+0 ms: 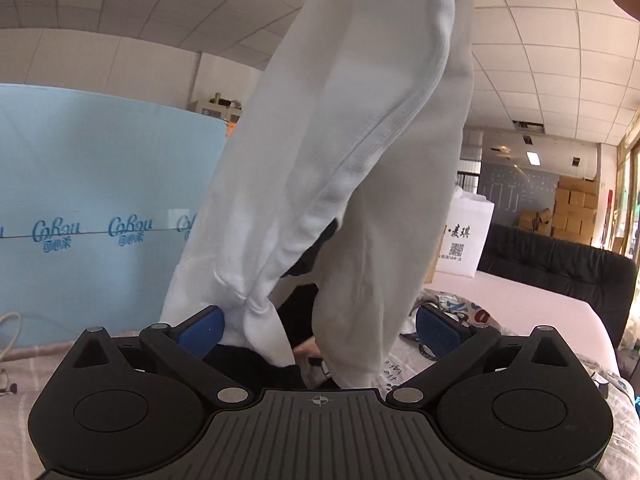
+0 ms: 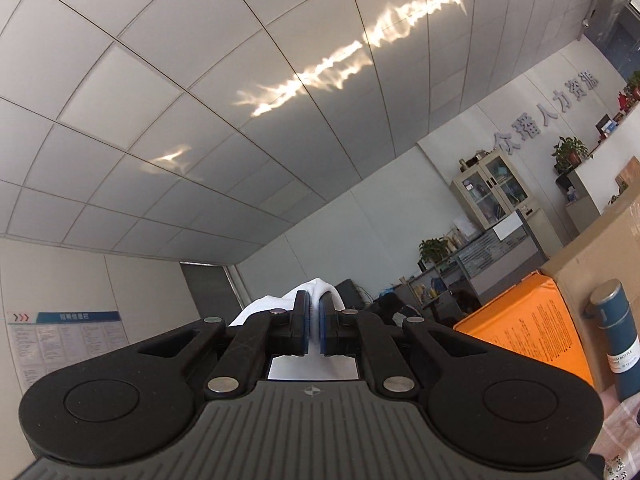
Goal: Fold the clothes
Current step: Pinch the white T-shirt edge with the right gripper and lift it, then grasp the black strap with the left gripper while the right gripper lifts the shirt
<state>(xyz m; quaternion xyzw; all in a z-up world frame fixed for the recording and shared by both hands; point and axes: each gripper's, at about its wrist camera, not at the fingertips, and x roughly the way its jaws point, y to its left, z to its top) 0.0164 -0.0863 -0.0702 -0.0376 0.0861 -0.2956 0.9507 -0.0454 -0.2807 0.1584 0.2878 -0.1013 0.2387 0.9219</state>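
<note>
Blue-padded left gripper [image 1: 318, 330] sits low over the bed's checked sheet [image 1: 24, 364], fingers spread wide around the hanging white knit garment [image 1: 352, 152], gripping nothing. Pointed at the ceiling, the right gripper [image 2: 315, 326] pinches a fold of that cloth; a shallow pinch could slip and drop it.

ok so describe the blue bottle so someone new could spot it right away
In the right wrist view, find the big cardboard box at the right edge. Just below it stands the dark teal bottle, upright beside an orange box, the only cylinder there, with a white label.
</note>
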